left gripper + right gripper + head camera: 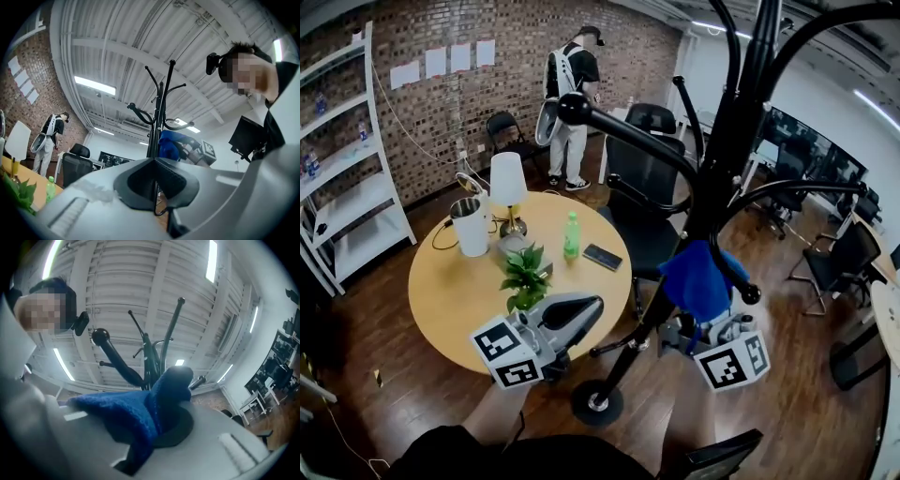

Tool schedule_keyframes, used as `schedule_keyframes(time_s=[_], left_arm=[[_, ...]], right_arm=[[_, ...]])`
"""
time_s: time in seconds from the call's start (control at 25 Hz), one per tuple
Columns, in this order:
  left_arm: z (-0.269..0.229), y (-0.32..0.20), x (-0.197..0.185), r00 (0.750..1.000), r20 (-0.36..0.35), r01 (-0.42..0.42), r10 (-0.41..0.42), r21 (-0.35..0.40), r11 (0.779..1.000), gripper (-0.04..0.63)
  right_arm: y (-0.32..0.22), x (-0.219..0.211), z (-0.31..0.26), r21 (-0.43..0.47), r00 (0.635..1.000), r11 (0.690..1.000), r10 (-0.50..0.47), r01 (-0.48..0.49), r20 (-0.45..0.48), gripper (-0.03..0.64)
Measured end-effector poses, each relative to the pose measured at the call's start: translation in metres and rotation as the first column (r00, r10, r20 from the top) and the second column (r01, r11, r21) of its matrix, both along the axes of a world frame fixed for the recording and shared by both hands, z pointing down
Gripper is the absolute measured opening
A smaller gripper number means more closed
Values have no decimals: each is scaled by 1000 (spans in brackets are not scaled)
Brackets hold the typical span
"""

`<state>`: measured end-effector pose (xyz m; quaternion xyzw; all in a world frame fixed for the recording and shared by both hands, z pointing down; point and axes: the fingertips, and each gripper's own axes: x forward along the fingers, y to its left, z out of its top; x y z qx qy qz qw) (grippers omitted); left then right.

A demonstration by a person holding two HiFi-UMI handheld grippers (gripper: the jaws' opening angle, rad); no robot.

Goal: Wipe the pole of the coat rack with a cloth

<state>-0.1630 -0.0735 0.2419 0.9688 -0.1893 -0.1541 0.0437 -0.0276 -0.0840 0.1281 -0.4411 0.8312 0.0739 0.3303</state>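
The black coat rack pole [715, 184] rises from its round base [598, 401] up to the right, with curved hooks branching off. A blue cloth [697, 279] is pressed against the pole at mid-height, and my right gripper [697, 317] is shut on it from below. In the right gripper view the cloth [138, 414] bulges out of the jaws, with the pole [150, 365] just behind it. My left gripper [584, 310] hovers left of the lower pole, shut and holding nothing. The left gripper view shows the pole [156, 123] and the cloth [170, 143] beyond the closed left gripper [154, 187].
A round wooden table [450, 292] at the left carries a potted plant [525, 277], green bottle [571, 234], lamp [508, 186], white kettle [471, 225] and phone [603, 256]. A black office chair [645, 178] stands behind the rack. A person [568, 94] stands far back; white shelves [339, 178] line the left wall.
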Motion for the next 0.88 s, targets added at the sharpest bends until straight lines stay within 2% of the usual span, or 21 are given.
schedule_keyframes(time_s=[0.2, 0.32, 0.68, 0.76, 0.88], left_arm=[[0, -1, -5, 1000, -3, 14, -14, -3, 1000, 0], [4, -3, -3, 1000, 3, 10, -10, -12, 1000, 0], [13, -6, 17, 999, 33, -38, 39, -37, 999, 0], [14, -4, 24, 998, 39, -54, 55, -36, 998, 0], [15, -2, 32, 996, 48, -74, 76, -39, 996, 0]], right_arm=[[3, -1, -7, 15, 999, 999, 28, -28, -19, 21], [0, -2, 16, -25, 999, 999, 25, -26, -21, 21], [-7, -6, 162, -225, 999, 974, -37, 35, -4, 21], [-9, -6, 199, -280, 999, 959, -44, 42, -1, 21], [-11, -7, 252, -387, 998, 921, -44, 54, 35, 21]])
